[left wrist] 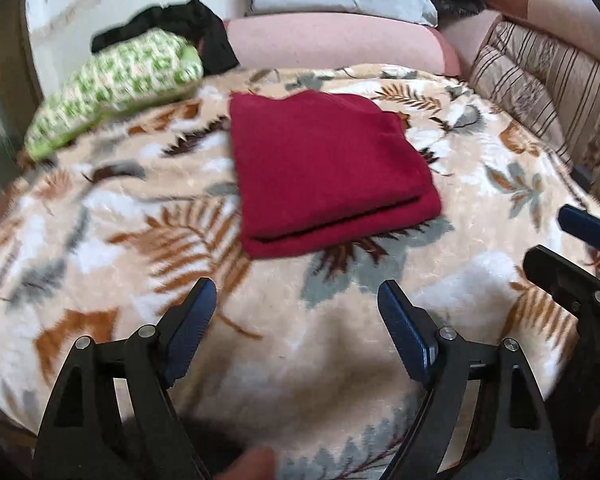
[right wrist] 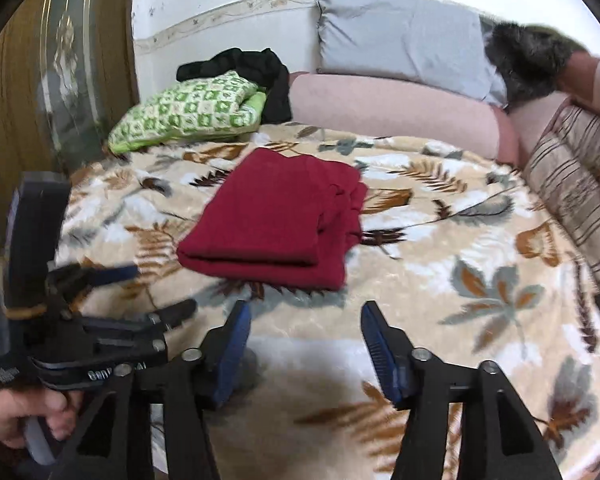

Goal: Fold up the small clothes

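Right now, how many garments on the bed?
3: red one folded mid-blanket; green checked one at the far left edge; black one bunched behind the green. More may be hidden under the pillows.

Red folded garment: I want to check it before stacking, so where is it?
The red folded garment lies mid-blanket in both wrist views, ahead of both open grippers, with the green checked cushion behind its left.

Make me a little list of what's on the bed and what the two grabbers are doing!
surface: leaf-patterned blanket
folded item: dark red garment, flat on the blanket
behind it: green checked cloth with black clothing
back: grey pillow, pink bolster
left gripper: open, empty
right gripper: open, empty
contact with garment: none
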Demonstrator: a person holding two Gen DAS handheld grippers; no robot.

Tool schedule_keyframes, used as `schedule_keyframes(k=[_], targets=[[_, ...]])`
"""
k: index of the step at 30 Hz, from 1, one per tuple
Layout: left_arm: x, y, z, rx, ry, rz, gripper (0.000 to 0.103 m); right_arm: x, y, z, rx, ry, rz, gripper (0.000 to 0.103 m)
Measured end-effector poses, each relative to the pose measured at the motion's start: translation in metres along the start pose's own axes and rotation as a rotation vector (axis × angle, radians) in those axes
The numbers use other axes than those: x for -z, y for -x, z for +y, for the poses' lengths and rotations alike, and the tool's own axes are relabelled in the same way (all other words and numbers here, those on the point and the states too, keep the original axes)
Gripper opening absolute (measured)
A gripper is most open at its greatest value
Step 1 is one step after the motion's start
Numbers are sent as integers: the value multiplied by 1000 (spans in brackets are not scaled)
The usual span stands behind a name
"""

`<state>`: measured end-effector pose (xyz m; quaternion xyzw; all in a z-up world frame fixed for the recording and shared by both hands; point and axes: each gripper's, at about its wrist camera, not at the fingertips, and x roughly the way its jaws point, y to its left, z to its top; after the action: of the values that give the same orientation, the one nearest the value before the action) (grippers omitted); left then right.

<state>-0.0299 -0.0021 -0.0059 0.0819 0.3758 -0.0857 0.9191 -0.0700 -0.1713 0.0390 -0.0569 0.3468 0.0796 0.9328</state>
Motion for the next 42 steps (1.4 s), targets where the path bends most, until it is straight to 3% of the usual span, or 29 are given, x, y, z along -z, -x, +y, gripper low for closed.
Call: schedule_keyframes(k=[4,7,13,21,36,42], targets=[[2,4,5,-53,4,-19,84,3,2,-4,25,-38,3,62],[2,6,12,-45,39,-17,85,3,1,-12,37,-79,5,62],[4,5,12,-16,76,-7,102,4,-2,-15,44,-95,19,62],[7,2,5,28,64,13,102,4,-3,-14,43,-89,21,62],[9,-2,4,10,60,46,102,3,-5,-12,36,-97,22,62],[10,-3,1,-2,37,45,102,4,-13,-10,-4,-112,56,62]])
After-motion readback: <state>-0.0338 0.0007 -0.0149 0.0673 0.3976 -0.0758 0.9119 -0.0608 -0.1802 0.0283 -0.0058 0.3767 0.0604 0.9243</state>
